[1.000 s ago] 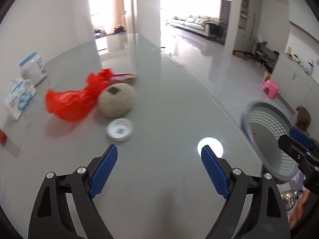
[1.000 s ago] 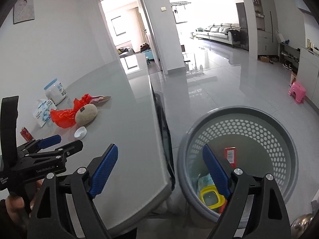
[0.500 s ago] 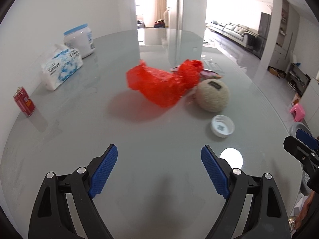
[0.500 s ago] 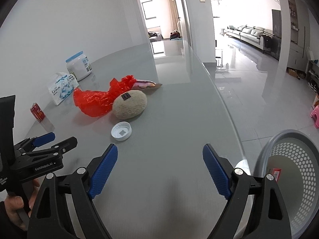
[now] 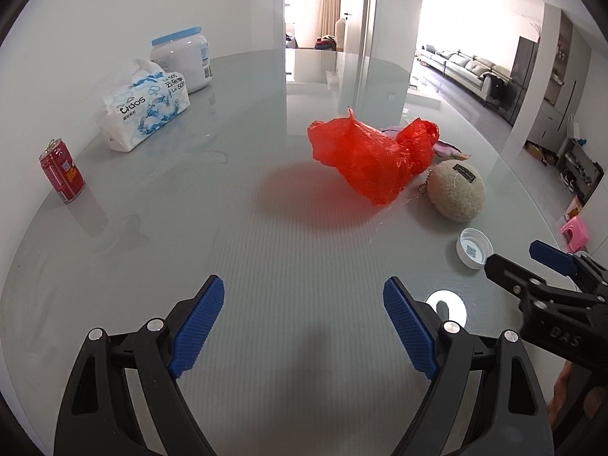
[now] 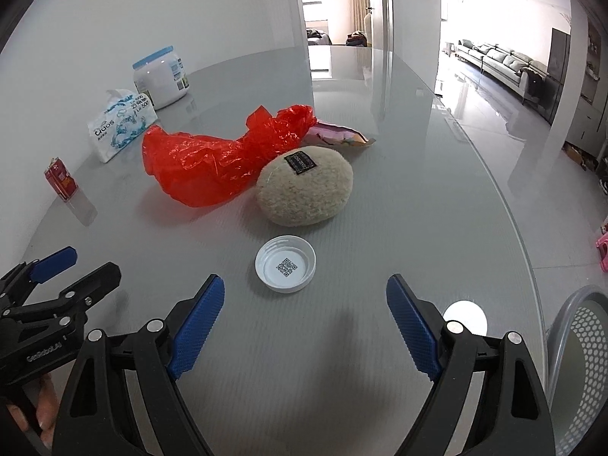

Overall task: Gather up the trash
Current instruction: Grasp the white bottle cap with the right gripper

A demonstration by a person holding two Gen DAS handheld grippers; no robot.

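Note:
A crumpled red plastic bag (image 5: 370, 157) (image 6: 220, 163) lies mid-table, with a pink wrapper (image 6: 342, 135) behind it. A white bottle cap (image 6: 285, 263) (image 5: 474, 249) lies upside down just ahead of my right gripper (image 6: 306, 321), which is open and empty. My left gripper (image 5: 304, 326) is open and empty over bare table, well short of the bag. The grey perforated bin (image 6: 581, 345) stands off the table's right edge.
A beige fuzzy pouch (image 6: 304, 186) (image 5: 458, 192) sits beside the bag. A red can (image 5: 60, 171), a tissue pack (image 5: 146, 108) and a white jar (image 5: 182, 59) stand along the left wall. The glass table (image 5: 266, 250) curves away on the right.
Both grippers swung left from the bin toward the table's trash. The right gripper came close to the white cap. Both stayed open.

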